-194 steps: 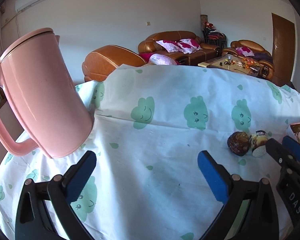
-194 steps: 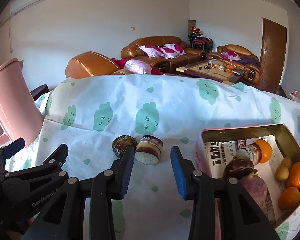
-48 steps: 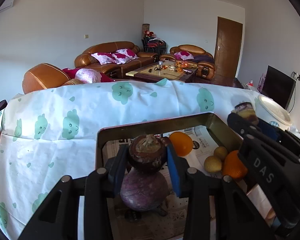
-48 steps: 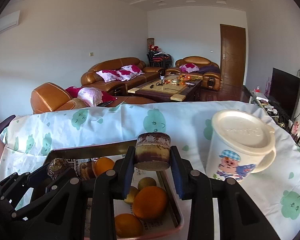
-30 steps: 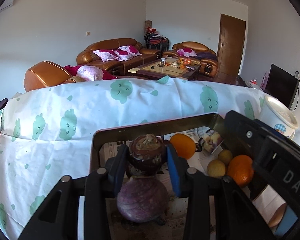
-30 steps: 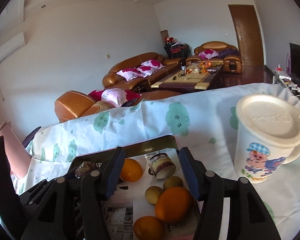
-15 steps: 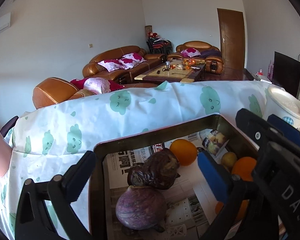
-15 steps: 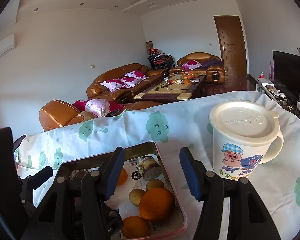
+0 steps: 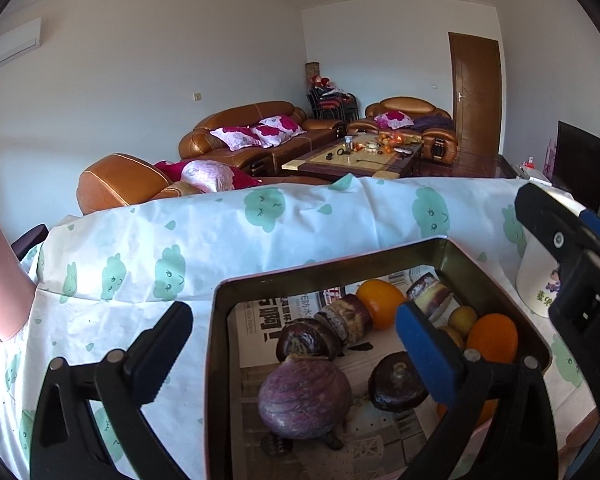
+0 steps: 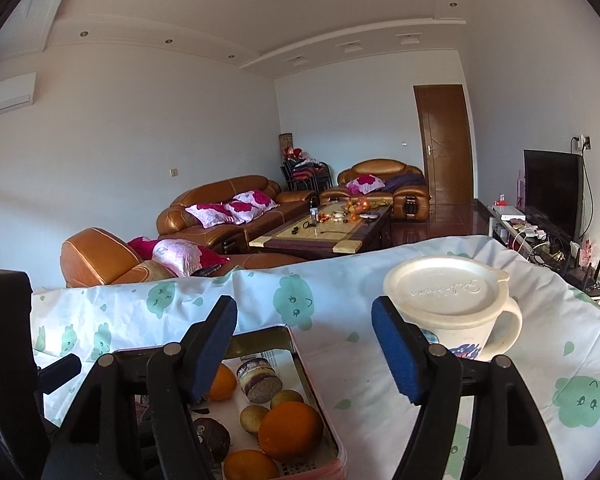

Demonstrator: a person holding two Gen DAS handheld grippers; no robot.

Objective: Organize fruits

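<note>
Both of my tongs are empty. The left tongs (image 9: 296, 344) are spread wide over the tray (image 9: 220, 344); the right tongs (image 10: 304, 344) have just been opening, nothing between them. All the fruit I can see lies in the tray, below and ahead of the left tongs, down-left of the right. The dark round fruit (image 9: 396, 380) sits nearest my left. The worktop (image 10: 340, 360) beside the tray looks bare of fruit, though the view is partial.

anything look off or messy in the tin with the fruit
Mostly tidy. The tin is lined with newspaper; there are dark crumbs on it beside the big purple fruit, and one dark piece lies tipped on its side. Nothing spilled on the tablecloth.
</note>
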